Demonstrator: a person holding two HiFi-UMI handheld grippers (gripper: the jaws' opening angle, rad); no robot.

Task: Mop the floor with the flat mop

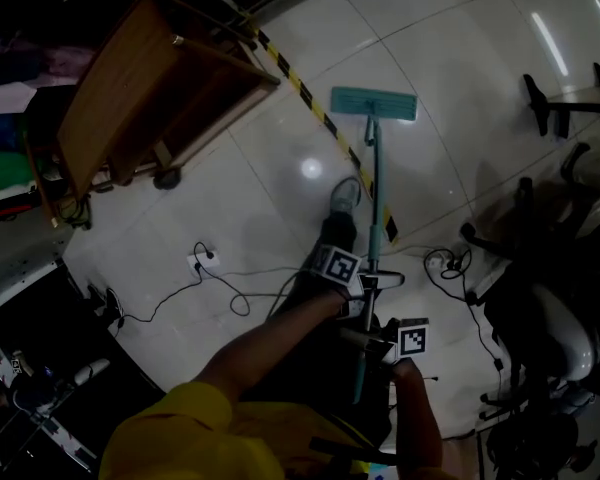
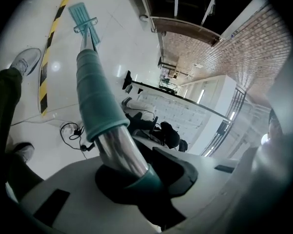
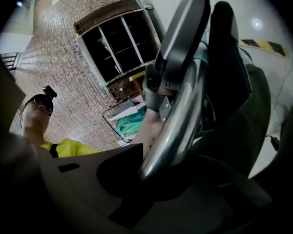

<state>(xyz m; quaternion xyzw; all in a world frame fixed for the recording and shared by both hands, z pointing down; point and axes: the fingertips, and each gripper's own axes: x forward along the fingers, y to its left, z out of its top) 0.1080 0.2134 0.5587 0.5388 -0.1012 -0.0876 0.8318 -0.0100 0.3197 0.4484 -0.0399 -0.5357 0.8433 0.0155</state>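
Grippers, head view: left gripper (image 1: 363, 281) and right gripper (image 1: 370, 341) both hold the teal-and-chrome flat mop (image 1: 371, 188); its teal rectangular head (image 1: 373, 102) lies on the white tiled floor (image 1: 460, 88).
Left gripper view: jaws pinch the chrome pole below the teal sleeve (image 2: 95, 96).
Right gripper view: jaws clamp the chrome pole.

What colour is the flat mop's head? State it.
Teal, a pale blue-green; the mop head shows best in the head view.

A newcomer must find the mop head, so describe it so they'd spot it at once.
On the white tiled floor runs a yellow-black stripe. Just right of it lies the mop head, flat at the end of a long pole, the only teal rectangle there.
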